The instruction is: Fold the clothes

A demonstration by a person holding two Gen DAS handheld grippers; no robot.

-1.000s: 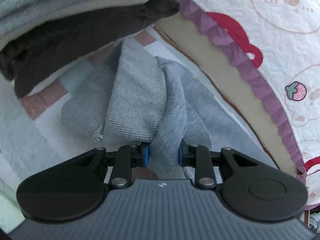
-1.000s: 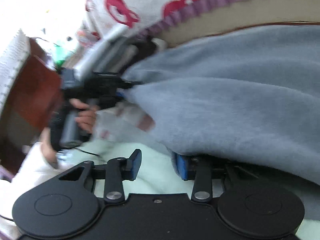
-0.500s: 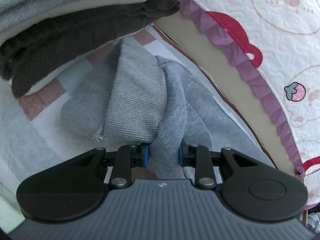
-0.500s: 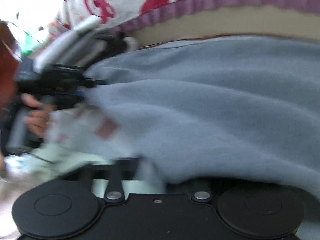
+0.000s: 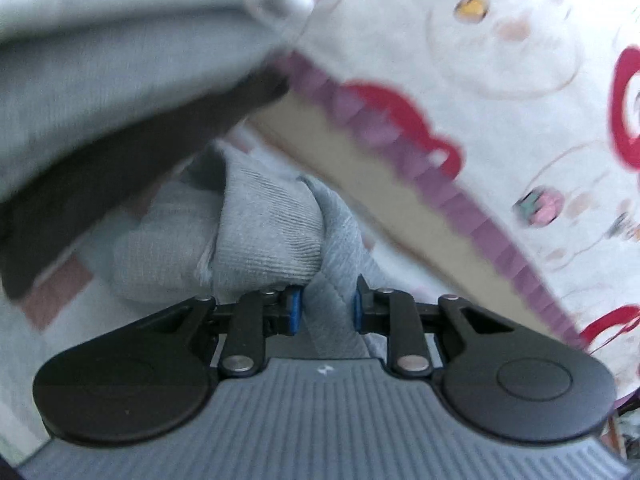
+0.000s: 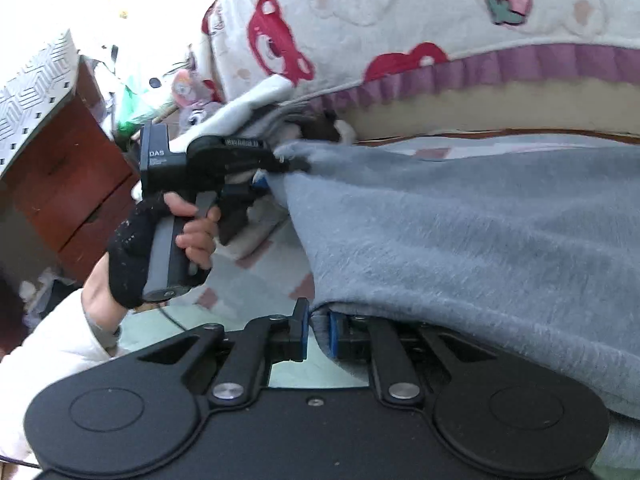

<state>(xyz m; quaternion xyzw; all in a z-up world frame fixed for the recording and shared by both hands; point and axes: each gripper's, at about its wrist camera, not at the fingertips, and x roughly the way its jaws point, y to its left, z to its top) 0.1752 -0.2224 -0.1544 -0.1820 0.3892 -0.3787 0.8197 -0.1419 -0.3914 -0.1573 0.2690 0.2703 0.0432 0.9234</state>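
A grey fleece garment (image 6: 460,240) is stretched between both grippers above the bed. My left gripper (image 5: 325,312) is shut on a bunched grey fold with a ribbed cuff (image 5: 264,232) just ahead of it. In the right wrist view the left gripper (image 6: 280,168) holds the garment's far corner, with the gloved hand on its handle. My right gripper (image 6: 318,336) is shut on the garment's near edge, which drapes over its right finger.
A stack of folded clothes, light grey (image 5: 120,60) over dark brown (image 5: 132,168), lies at the upper left. A white quilt with red bears and a purple frill (image 5: 460,200) runs along the right. A brown wooden cabinet (image 6: 68,176) stands at left.
My right gripper has closed on the garment's near edge, having been open beneath it before. The left gripper has moved toward the folded stack, still holding the fold.
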